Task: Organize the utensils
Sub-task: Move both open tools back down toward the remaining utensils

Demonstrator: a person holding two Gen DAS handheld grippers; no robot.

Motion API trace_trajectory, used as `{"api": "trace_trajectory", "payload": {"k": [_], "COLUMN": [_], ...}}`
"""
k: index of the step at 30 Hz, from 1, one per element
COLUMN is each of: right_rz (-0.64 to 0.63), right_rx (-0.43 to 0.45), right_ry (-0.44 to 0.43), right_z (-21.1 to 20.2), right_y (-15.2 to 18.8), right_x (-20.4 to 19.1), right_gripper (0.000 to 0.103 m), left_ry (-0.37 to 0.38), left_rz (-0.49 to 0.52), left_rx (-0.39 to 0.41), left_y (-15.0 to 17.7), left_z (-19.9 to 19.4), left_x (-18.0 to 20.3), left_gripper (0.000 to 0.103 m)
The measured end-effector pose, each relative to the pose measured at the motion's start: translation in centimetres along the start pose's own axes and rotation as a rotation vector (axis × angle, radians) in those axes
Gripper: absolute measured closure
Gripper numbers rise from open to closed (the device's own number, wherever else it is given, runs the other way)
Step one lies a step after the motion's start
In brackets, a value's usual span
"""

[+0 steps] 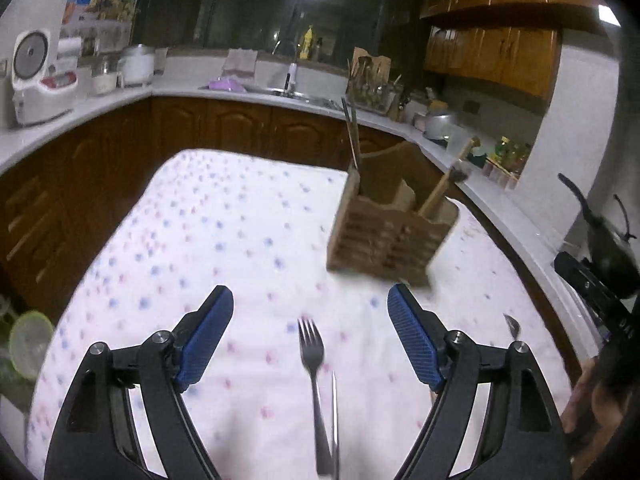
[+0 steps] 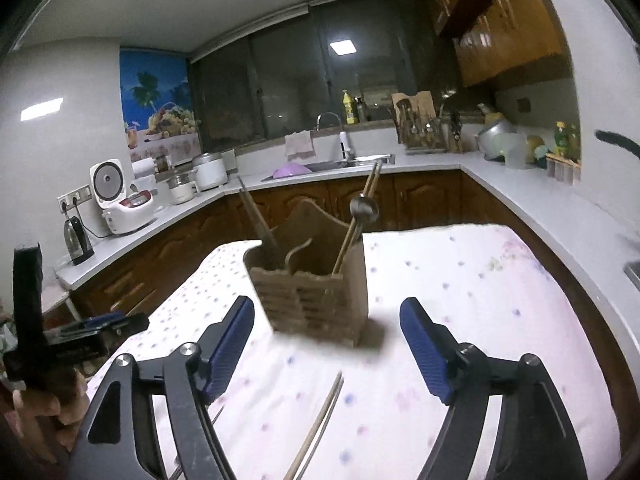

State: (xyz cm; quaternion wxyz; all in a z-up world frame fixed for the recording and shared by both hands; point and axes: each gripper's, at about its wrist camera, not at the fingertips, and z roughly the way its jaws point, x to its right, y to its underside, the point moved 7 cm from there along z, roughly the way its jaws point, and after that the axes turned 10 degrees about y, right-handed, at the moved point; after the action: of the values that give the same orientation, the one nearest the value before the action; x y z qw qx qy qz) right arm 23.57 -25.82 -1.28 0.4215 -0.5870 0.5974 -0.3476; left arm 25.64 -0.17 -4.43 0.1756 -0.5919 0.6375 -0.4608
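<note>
A wooden utensil holder (image 1: 384, 232) stands on the dotted tablecloth (image 1: 224, 232) and holds chopsticks (image 1: 352, 136) and a wooden-handled utensil (image 1: 444, 184). A metal fork (image 1: 314, 368) lies flat between my open left gripper's (image 1: 310, 312) fingers, with a thin metal piece beside it. A spoon tip (image 1: 513, 326) shows at right. In the right wrist view the holder (image 2: 312, 292) holds chopsticks and a metal ladle (image 2: 363, 209). My right gripper (image 2: 326, 320) is open and empty above a pair of chopsticks (image 2: 320, 428) lying on the cloth.
Kitchen counters (image 2: 520, 184) wrap around the table with a rice cooker (image 2: 116, 196), kettle (image 2: 78, 240), sink (image 2: 344, 164) and a second utensil rack (image 2: 420, 128). The other gripper (image 2: 60, 340) shows at the left edge. Green bowls (image 1: 28, 344) sit off the table's left.
</note>
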Motion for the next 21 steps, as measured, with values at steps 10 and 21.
{"api": "trace_trajectory", "payload": {"k": [10, 21], "right_rz": [0.028, 0.041], "right_rx": [0.021, -0.041], "right_ry": [0.015, 0.075], "right_z": [-6.3, -8.9], "right_y": [3.0, 7.0], "right_x": [0.3, 2.7], "right_gripper": [0.012, 0.012], "left_ry": [0.002, 0.011], "left_rz": [0.021, 0.057], "left_rx": [-0.020, -0.069], "left_y": [4.3, 7.8], "left_z": [-4.4, -5.7], "left_x": [0.8, 1.8], "left_gripper": [0.019, 0.019]}}
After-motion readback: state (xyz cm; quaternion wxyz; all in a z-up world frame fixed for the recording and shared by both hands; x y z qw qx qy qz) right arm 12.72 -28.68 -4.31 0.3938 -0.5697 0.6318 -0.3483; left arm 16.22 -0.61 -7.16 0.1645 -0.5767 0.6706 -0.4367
